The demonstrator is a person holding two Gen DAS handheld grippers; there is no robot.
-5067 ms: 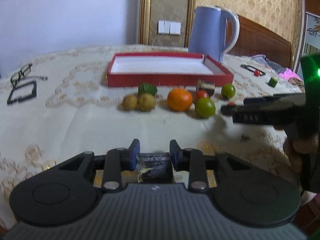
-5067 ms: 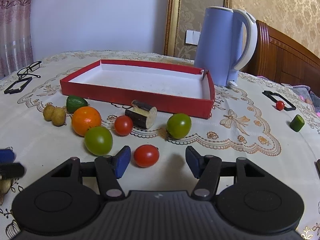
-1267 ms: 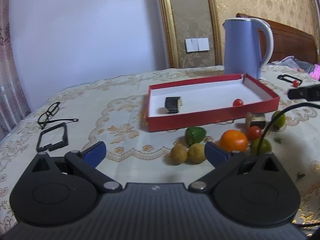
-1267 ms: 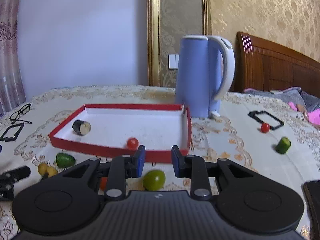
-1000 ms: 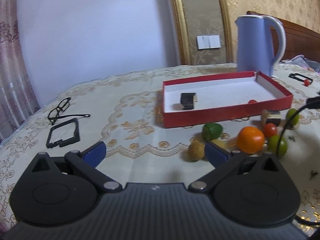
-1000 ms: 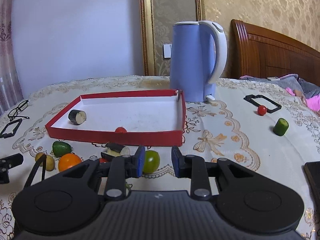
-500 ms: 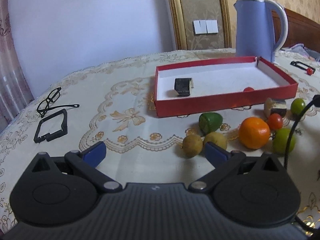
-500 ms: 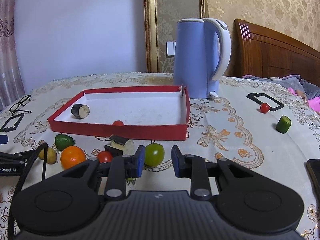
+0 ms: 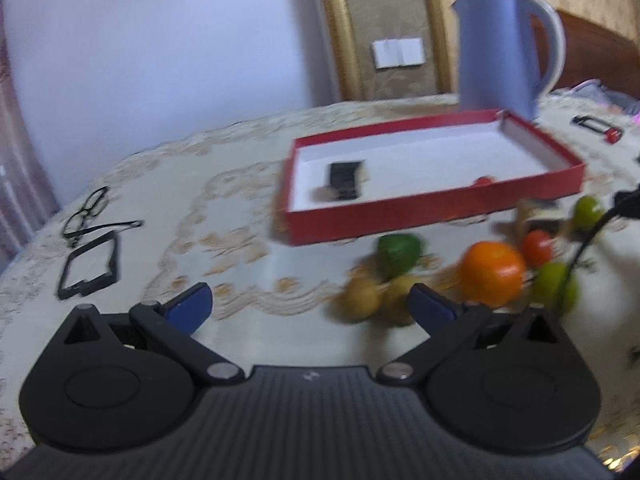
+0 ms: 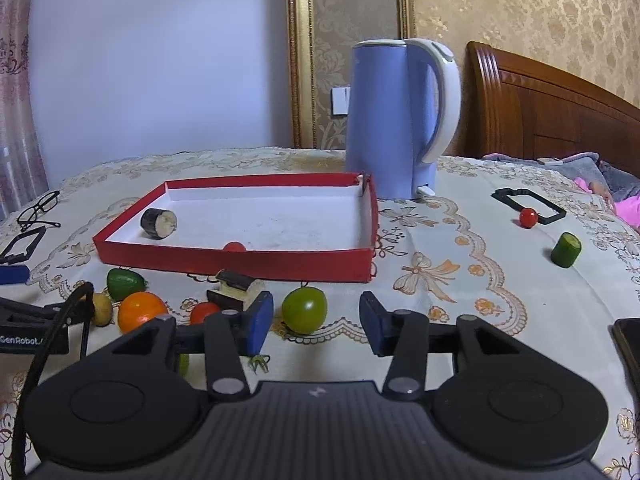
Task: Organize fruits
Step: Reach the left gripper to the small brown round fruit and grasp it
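Your red tray [image 10: 240, 258] sits mid-bench, holding an eggplant piece [image 10: 158, 223] and a small tomato [image 10: 234, 246]. Your right hand-held gripper [image 10: 316, 322] has just been opening, nothing clamped; the green tomato [image 10: 304, 310] lies between its blue pads. Your left hand-held gripper [image 9: 310, 306] gapes wide, empty.

The tray [image 10: 370, 216] lies mid-counter [image 10: 460, 280], with the kettle [image 10: 392, 120] behind its right corner. In it sit a log slice [image 10: 158, 223] at left and a small tomato [image 10: 234, 246] against the near wall. Before the tray runs a row of fruit: lime [image 10: 124, 283], orange [image 10: 140, 311], tomato [image 10: 204, 312], another log piece [image 10: 236, 290], and a round fruit [image 10: 304, 310] between my right tongs [image 10: 316, 324]. Glasses [image 10: 38, 210] lie far left; a cucumber piece [image 10: 566, 250] far right.
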